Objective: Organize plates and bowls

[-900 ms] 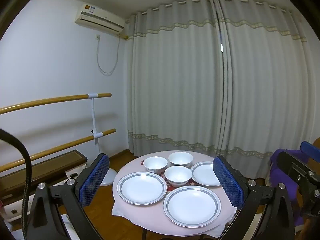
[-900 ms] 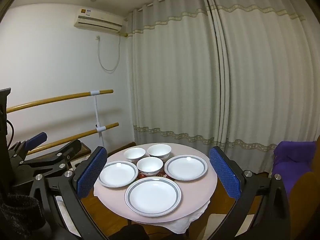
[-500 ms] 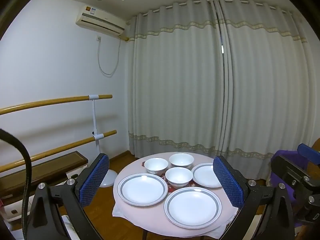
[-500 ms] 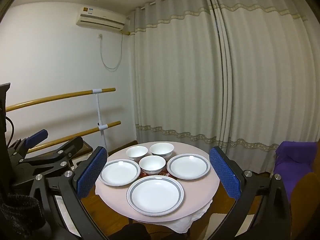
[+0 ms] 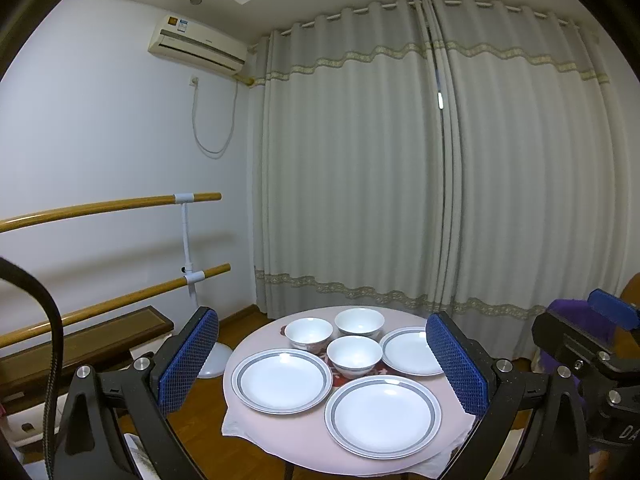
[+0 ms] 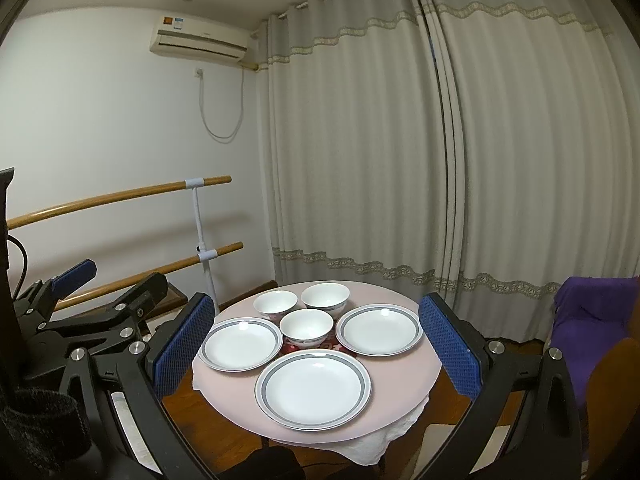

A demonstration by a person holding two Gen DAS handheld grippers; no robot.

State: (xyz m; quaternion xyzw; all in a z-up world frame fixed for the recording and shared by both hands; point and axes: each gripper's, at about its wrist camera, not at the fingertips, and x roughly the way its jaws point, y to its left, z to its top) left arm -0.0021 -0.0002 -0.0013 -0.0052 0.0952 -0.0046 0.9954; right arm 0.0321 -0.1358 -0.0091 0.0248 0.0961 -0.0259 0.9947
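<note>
bowls (image 6: pixel 306 326) crowded between plates (image 6: pixel 313 389), touching

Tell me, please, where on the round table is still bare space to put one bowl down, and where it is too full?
Bare cloth shows on the round table along its right edge, between the right plate and near plate, and behind the bowls toward the curtain. The middle is crowded: three bowls cluster between the plates, and the left plate reaches the left edge.
</note>
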